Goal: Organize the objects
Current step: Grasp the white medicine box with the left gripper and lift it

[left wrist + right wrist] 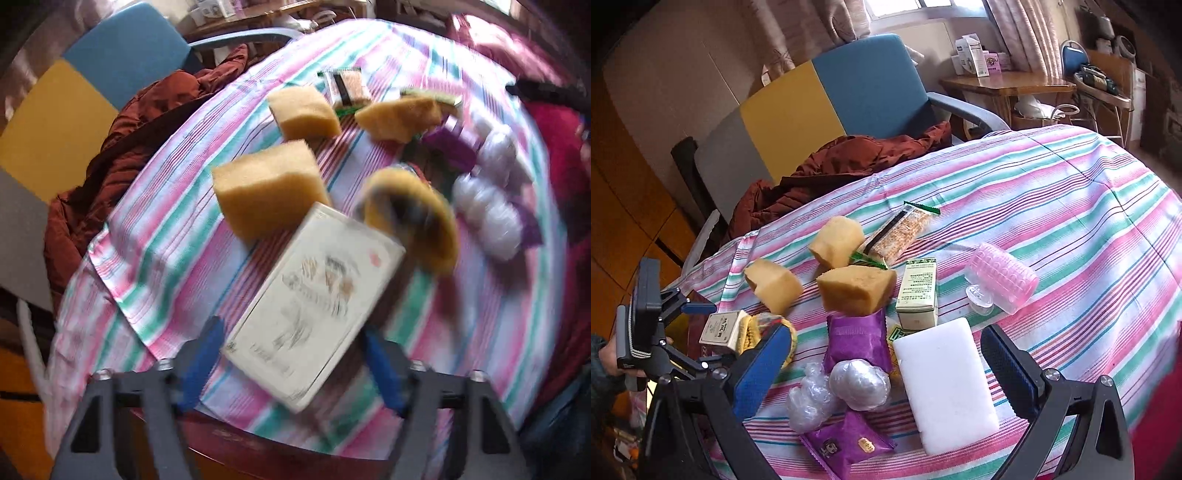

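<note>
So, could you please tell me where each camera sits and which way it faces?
Left wrist: on the left gripper, looking down across the striped cloth at a white box between its blue fingers; blurred, so contact is unclear.
Right wrist: on the right gripper, low over the cloth, facing the chair; its open fingers flank a white block. The left gripper and hand show at left.
Shared: sponges, purple packets, snack bar, white box.
</note>
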